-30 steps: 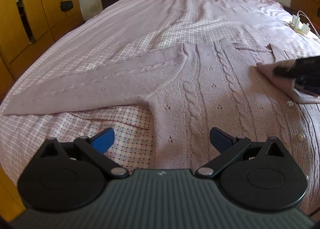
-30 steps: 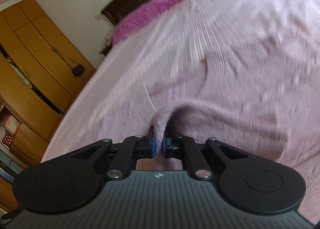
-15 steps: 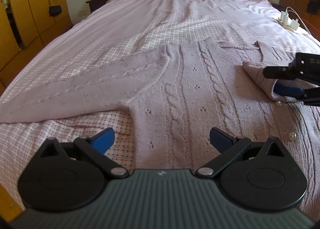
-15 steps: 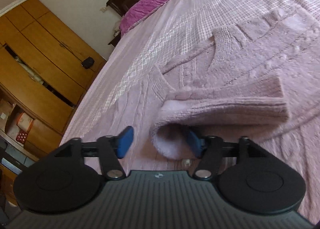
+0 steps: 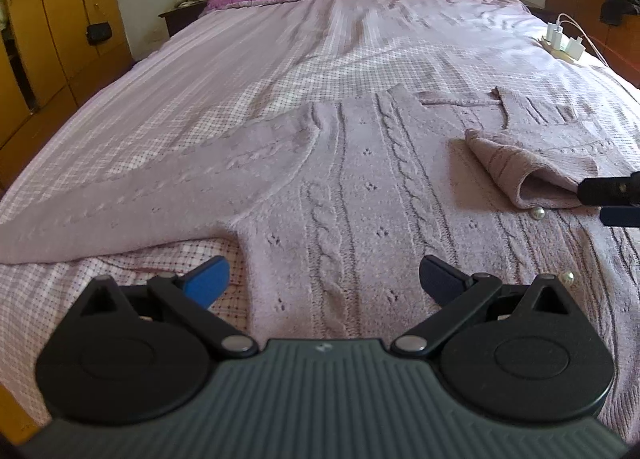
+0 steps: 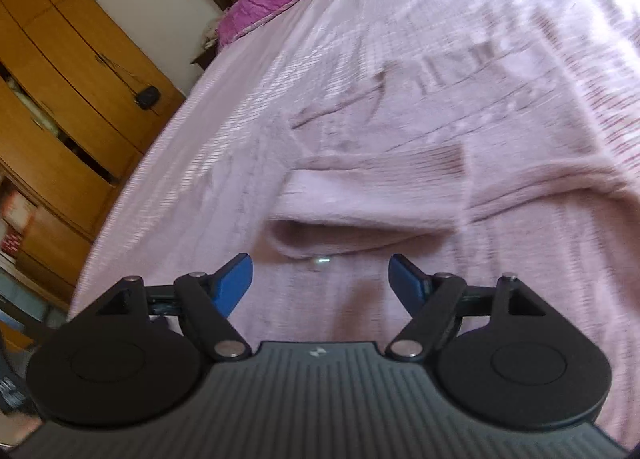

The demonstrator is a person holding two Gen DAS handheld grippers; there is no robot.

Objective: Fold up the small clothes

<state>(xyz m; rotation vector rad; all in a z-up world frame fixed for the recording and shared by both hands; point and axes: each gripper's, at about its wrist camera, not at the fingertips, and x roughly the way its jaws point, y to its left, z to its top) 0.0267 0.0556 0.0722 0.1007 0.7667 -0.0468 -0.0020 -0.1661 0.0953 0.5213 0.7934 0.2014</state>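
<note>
On the bed (image 5: 248, 71), your right tongs (image 6: 320, 279) are opening, sleeve cuff (image 6: 360, 227) just dropped onto the cardigan (image 5: 360, 199). Left tongs (image 5: 324, 279) wide, empty; left sleeve (image 5: 160, 195) next.

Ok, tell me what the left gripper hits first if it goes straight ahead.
Probably the cardigan: the left gripper, fingers wide apart with nothing between them, points down at its cable-knit front. Depth is unclear.
</note>
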